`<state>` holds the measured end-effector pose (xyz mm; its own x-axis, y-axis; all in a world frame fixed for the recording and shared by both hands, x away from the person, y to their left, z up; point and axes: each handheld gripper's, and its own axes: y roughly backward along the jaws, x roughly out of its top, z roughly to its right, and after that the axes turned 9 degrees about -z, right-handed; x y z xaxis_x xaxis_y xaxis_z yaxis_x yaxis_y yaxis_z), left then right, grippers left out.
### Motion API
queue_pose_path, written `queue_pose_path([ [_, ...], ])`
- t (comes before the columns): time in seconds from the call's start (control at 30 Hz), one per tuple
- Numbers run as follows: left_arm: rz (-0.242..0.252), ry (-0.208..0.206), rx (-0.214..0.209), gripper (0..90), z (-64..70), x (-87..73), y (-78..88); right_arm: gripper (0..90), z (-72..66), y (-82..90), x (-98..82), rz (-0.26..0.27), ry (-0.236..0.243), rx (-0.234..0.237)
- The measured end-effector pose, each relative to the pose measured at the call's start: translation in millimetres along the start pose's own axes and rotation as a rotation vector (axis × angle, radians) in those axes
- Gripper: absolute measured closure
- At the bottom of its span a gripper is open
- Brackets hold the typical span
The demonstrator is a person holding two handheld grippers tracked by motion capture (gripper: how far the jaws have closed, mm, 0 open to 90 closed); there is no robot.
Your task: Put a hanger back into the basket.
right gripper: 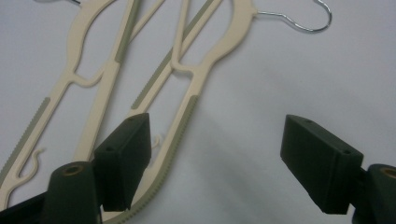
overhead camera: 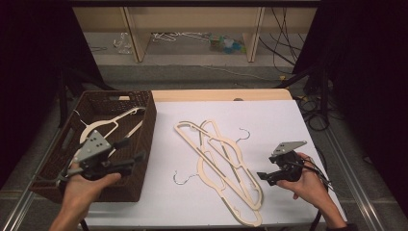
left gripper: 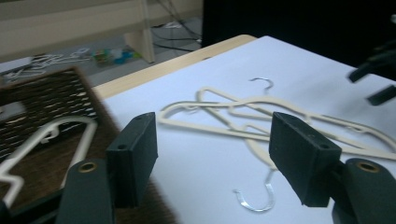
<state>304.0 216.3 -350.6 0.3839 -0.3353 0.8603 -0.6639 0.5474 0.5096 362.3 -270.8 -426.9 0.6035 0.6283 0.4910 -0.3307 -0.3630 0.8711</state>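
Two cream hangers with metal hooks lie crossed on the white table (overhead camera: 269, 120), one (overhead camera: 192, 142) under the other (overhead camera: 230, 156). A third cream hanger (overhead camera: 103, 126) lies inside the brown woven basket (overhead camera: 150, 122) at the left. My left gripper (overhead camera: 132, 150) hovers over the basket's near right corner, open and empty (left gripper: 215, 154), pointing toward the hangers (left gripper: 219, 105). My right gripper (overhead camera: 265, 178) is low by the right side of the pile, open and empty (right gripper: 219, 163), with the hanger arms (right gripper: 187, 102) just beyond its left jaw.
The basket takes the table's left side. A wooden strip (overhead camera: 221, 95) edges the table's far side. Beyond it stand wooden shelf legs (overhead camera: 134, 36), with loose hangers and clutter (overhead camera: 226, 44) on the floor. Cables (overhead camera: 312, 115) hang at the right edge.
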Motion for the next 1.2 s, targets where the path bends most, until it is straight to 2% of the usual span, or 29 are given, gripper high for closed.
queue_pose_path([
  [0.2,-0.019,-0.029,-0.052,29.6,31.8,-5.4,-19.4,19.4,-1.3,-0.8,-0.8,0.025,-0.001,0.004],
  [0.23,-0.017,-0.041,-0.052,28.9,34.1,-6.1,-21.3,19.0,-2.4,-1.7,-0.8,0.038,-0.005,0.002],
  [0.3,-0.015,-0.036,-0.072,27.9,39.6,-8.7,-25.7,19.0,-3.0,-1.4,-0.9,0.039,-0.002,0.003],
  [0.33,-0.017,-0.026,-0.091,27.5,42.5,-10.5,-28.3,19.0,-3.2,-1.3,-0.8,0.040,0.001,0.004],
  [0.37,-0.017,-0.035,-0.114,26.3,44.6,-12.0,-31.4,19.0,-3.6,-1.5,-0.6,0.044,0.000,-0.001],
  [0.43,-0.016,-0.042,-0.132,24.3,51.0,-18.1,-35.9,19.0,-4.3,-0.6,0.0,0.032,0.001,0.005],
  [0.5,-0.023,-0.026,-0.147,23.4,54.6,-23.2,-39.3,19.1,-6.1,-2.4,0.2,0.041,0.001,-0.002],
  [0.53,-0.024,-0.018,-0.150,22.5,56.5,-26.1,-41.1,19.2,-6.4,-3.0,0.3,0.040,0.009,-0.005],
  [0.57,-0.026,-0.023,-0.146,20.9,57.3,-28.5,-42.6,19.3,-8.0,-1.5,0.9,0.019,-0.007,0.010],
  [0.6,-0.030,-0.023,-0.140,20.2,58.7,-31.0,-43.4,19.3,-7.9,-3.7,0.9,0.035,0.010,-0.001],
  [0.7,-0.011,-0.020,-0.146,19.3,60.9,-37.1,-46.2,19.6,-10.2,-3.0,2.3,0.008,0.002,0.014],
  [0.73,-0.013,-0.023,-0.143,19.1,61.4,-38.9,-46.6,19.7,-10.2,-5.8,2.3,0.030,0.019,0.000],
  [0.8,-0.014,-0.027,-0.137,19.1,62.8,-42.7,-48.3,19.8,-11.6,-5.5,3.1,0.008,0.023,0.006],
  [0.83,-0.008,-0.031,-0.133,19.1,63.3,-44.2,-49.0,20.1,-12.1,-7.3,3.0,0.023,0.028,0.000],
  [0.9,-0.008,-0.033,-0.136,18.8,65.0,-45.8,-50.3,20.1,-11.9,-6.4,3.2,0.014,0.027,0.002],
  [0.93,-0.016,-0.046,-0.131,18.1,65.9,-46.4,-50.6,20.2,-12.0,-7.3,3.3,0.025,0.023,-0.005],
  [1.0,-0.010,-0.060,-0.121,17.8,67.0,-47.3,-51.3,20.2,-11.3,-6.3,3.5,0.010,0.025,0.002],
  [1.2,-0.011,-0.059,-0.132,17.7,69.9,-53.1,-55.3,21.3,-15.1,-12.2,5.4,-0.001,0.038,-0.009],
])
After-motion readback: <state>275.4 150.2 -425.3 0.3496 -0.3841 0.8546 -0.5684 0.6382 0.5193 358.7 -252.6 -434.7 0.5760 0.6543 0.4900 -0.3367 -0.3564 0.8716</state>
